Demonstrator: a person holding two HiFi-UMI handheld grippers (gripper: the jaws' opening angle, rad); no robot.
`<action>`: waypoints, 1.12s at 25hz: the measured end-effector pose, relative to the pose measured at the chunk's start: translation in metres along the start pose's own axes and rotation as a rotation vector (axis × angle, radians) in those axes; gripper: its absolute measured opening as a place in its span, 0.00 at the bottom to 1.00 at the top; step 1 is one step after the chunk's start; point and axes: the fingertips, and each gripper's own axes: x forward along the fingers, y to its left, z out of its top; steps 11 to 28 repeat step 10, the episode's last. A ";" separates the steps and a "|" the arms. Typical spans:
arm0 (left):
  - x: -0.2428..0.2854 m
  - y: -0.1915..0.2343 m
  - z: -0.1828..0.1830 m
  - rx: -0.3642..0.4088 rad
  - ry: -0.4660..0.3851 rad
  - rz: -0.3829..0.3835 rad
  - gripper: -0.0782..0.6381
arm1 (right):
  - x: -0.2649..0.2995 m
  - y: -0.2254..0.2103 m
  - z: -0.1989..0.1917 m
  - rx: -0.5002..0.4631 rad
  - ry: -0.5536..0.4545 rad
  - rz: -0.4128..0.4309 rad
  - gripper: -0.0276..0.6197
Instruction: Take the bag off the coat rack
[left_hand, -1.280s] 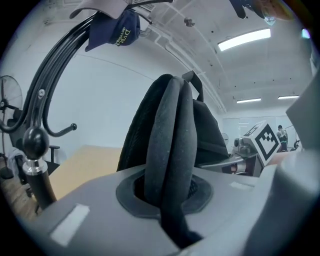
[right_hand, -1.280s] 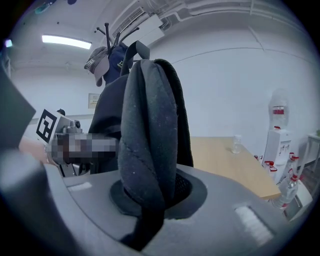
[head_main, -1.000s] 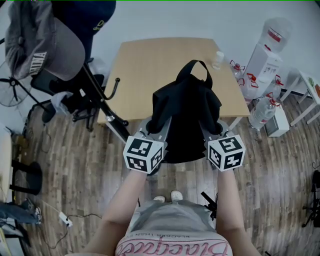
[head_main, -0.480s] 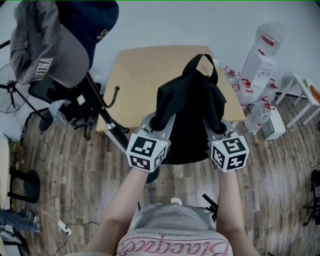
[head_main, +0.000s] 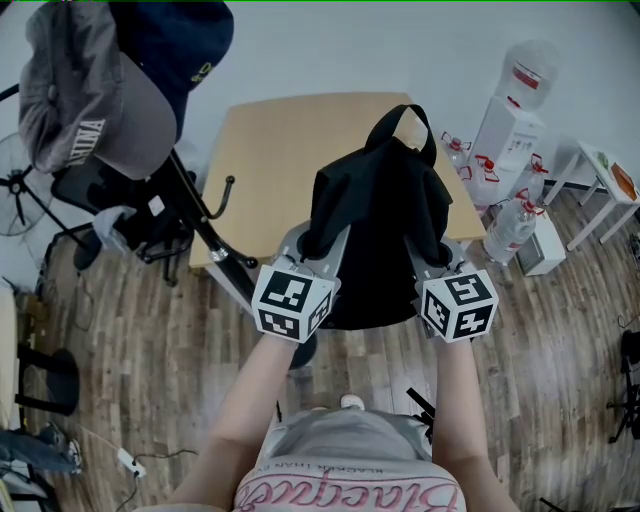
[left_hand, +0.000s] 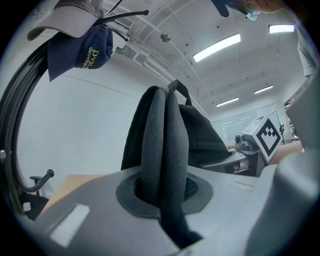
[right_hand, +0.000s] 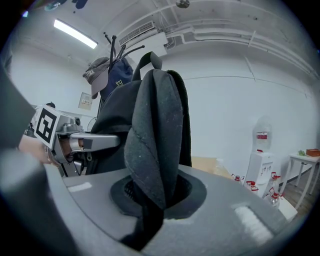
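Setting: office-type room. Wooden table; water dispenser to its right; office chair and coat rack to its left. Ceiling strip lights.

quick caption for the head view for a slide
Left gripper and right gripper hold a black backpack clear of the coat rack, near a wooden table.

At 6 o'clock in the head view, a grey top with a pink band of pale script. Left gripper and right gripper: grey metal frames, dark round pads, white cube on each with black square markers.
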 end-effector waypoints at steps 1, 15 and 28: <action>0.000 -0.001 0.001 0.001 -0.001 -0.002 0.19 | -0.001 0.000 0.000 0.000 0.000 -0.001 0.10; -0.009 -0.003 0.002 -0.012 -0.004 0.001 0.19 | -0.007 0.007 0.001 -0.007 0.007 -0.007 0.10; -0.009 -0.003 0.002 -0.012 -0.004 0.001 0.19 | -0.007 0.007 0.001 -0.007 0.007 -0.007 0.10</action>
